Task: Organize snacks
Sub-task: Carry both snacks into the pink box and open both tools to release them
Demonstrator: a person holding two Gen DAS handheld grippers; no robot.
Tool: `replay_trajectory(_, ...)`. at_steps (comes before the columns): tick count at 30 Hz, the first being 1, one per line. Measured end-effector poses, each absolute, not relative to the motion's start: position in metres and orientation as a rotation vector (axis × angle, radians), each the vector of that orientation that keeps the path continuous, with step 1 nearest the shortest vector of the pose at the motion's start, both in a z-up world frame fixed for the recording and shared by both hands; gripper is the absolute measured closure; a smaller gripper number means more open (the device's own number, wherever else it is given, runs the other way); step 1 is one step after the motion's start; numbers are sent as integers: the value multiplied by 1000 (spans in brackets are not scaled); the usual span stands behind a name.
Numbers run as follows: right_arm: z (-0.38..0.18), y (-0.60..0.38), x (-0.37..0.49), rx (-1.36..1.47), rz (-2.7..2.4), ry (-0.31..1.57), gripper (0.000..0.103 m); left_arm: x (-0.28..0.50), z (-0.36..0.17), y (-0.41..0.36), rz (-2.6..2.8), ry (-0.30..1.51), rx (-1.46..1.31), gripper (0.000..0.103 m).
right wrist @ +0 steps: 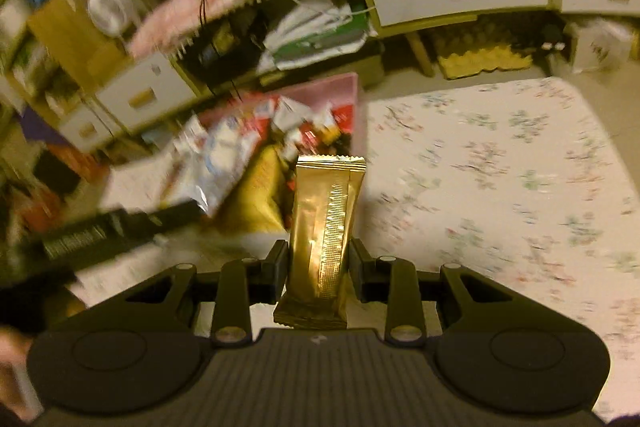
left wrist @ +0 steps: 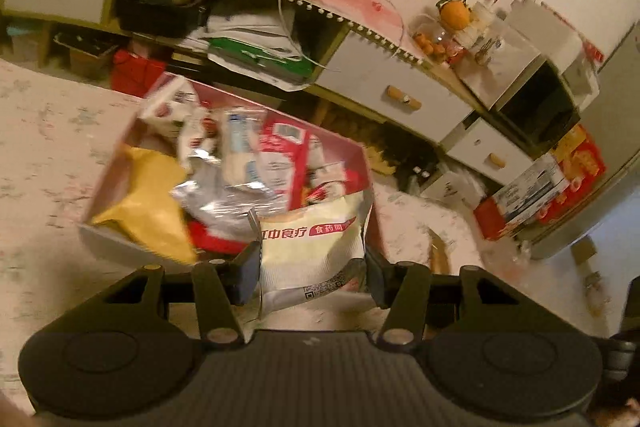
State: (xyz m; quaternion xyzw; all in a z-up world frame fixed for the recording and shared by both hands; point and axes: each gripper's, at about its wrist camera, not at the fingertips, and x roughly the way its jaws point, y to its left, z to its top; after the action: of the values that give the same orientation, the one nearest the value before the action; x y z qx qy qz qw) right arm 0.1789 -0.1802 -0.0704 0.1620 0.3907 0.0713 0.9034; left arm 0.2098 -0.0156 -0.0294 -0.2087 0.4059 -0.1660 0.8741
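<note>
My left gripper [left wrist: 310, 273] is shut on a cream snack bag [left wrist: 310, 251] with red Chinese print, held just in front of a pink box [left wrist: 362, 163] full of snack packets. The box holds a yellow bag [left wrist: 150, 203], a silver foil pack [left wrist: 224, 203] and red-and-white packets [left wrist: 288, 155]. My right gripper [right wrist: 319, 269] is shut on a gold foil snack bar [right wrist: 326, 227] standing upright between the pads. The same pink box [right wrist: 344, 87] lies beyond it, to the left. The other gripper [right wrist: 100, 231] shows as a dark blur at the left of the right wrist view.
The box rests on a floral-print cloth [right wrist: 500, 179] covering the surface. Behind stands a low cabinet [left wrist: 376, 75] with white drawers, an open shelf of papers, cables, and oranges [left wrist: 454, 13] on top. Red cartons [left wrist: 560, 179] sit on the floor at the right.
</note>
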Motion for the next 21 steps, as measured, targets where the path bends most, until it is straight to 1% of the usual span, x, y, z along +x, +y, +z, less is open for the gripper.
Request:
replay_trajectory(8,-78,-180,205,431,180,738,74,232,-41,-27,-357,844,-525,44)
replay_trajectory(14,-94,-180,218,391,185,732,74,241,-48,-33,-374,842,-513,42)
replay_trajectory(19,-97,-183,218,392,172,713,74,242,-47,-41,-390,824,-483,37)
replay_trajectory(20,-97,-182,218,389,172,705,74,242,-47,-41,-387,822,-481,31)
replay_trajectory(21,-96,-183,217,391,172,699,74,242,-46,-41,-386,820,-478,27)
